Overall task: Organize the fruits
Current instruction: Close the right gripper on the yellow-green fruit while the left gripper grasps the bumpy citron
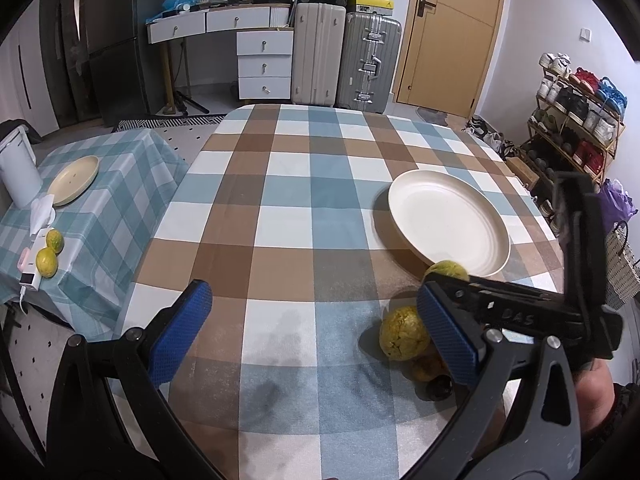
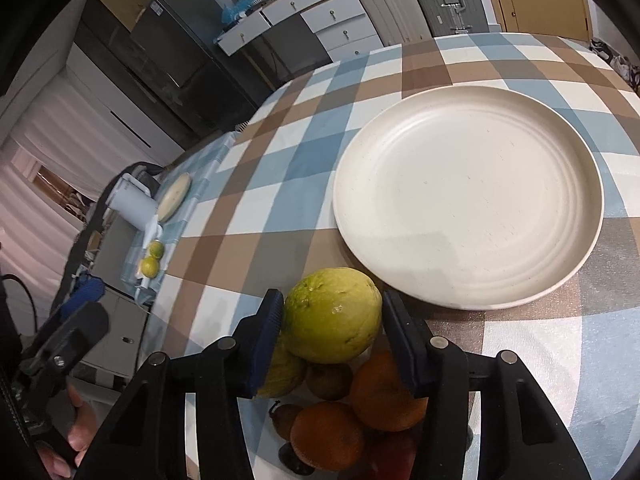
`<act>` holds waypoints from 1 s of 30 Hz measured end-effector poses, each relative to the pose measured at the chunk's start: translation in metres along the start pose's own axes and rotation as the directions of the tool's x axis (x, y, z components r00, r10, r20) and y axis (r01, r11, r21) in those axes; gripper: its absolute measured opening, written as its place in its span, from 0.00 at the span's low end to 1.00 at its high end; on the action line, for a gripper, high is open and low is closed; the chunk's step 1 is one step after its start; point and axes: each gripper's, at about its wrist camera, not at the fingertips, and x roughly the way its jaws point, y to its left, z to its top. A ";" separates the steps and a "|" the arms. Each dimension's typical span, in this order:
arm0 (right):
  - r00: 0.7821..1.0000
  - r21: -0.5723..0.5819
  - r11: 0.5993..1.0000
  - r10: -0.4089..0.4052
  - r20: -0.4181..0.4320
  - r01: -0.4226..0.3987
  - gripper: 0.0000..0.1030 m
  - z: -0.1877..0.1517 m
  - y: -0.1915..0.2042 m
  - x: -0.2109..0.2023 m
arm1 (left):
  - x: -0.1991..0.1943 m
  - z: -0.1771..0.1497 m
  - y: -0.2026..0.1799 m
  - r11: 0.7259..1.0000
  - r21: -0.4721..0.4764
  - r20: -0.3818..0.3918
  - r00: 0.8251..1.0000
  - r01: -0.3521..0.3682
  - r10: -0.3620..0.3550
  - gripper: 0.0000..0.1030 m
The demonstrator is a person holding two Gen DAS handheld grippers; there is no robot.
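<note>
The right gripper (image 2: 330, 340) has its blue-padded jaws on either side of a yellow-green fruit (image 2: 332, 314), seemingly clamped on it, just off the rim of the cream plate (image 2: 468, 204) at about seven o'clock. Beneath and behind the jaws sits the rest of the pile: two orange fruits (image 2: 360, 412), a smaller brownish one and some dark ones. The left gripper (image 1: 316, 336) hangs above the checked tablecloth (image 1: 280, 208) with its fingers wide apart, holding nothing. The plate is bare, so the sorting looks barely begun, with every fruit yet to be moved. At nine o'clock, on the side table (image 1: 116, 184), lie two more yellow-green fruits (image 1: 50, 252) and a second plate (image 1: 74, 179). Raised letters on the right gripper's body are too blurred to read confidently.
</note>
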 end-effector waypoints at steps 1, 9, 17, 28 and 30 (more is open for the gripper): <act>1.000 0.001 1.000 0.008 0.011 -0.008 0.50 0.000 0.000 -0.003 | 0.001 -0.001 0.001 1.000 -0.004 -0.002 1.000 -0.002 0.002 0.99; 0.996 0.017 0.998 0.066 0.060 -0.068 0.50 0.001 -0.001 -0.022 | 0.007 -0.002 0.004 1.000 -0.017 -0.023 1.000 -0.019 0.018 0.99; 0.986 0.031 0.994 0.096 0.138 -0.101 0.50 0.001 -0.013 -0.058 | 0.023 -0.009 -0.017 0.997 0.012 -0.077 0.994 0.078 -0.077 0.99; 0.978 0.050 0.993 0.098 0.182 -0.109 0.50 -0.008 -0.037 -0.096 | 0.062 -0.018 -0.045 0.993 0.013 -0.194 0.974 0.118 -0.113 0.98; 0.978 0.057 0.993 0.094 0.186 -0.106 0.50 -0.010 -0.041 -0.100 | 0.068 -0.019 -0.047 0.993 0.019 -0.205 0.973 0.116 -0.110 0.98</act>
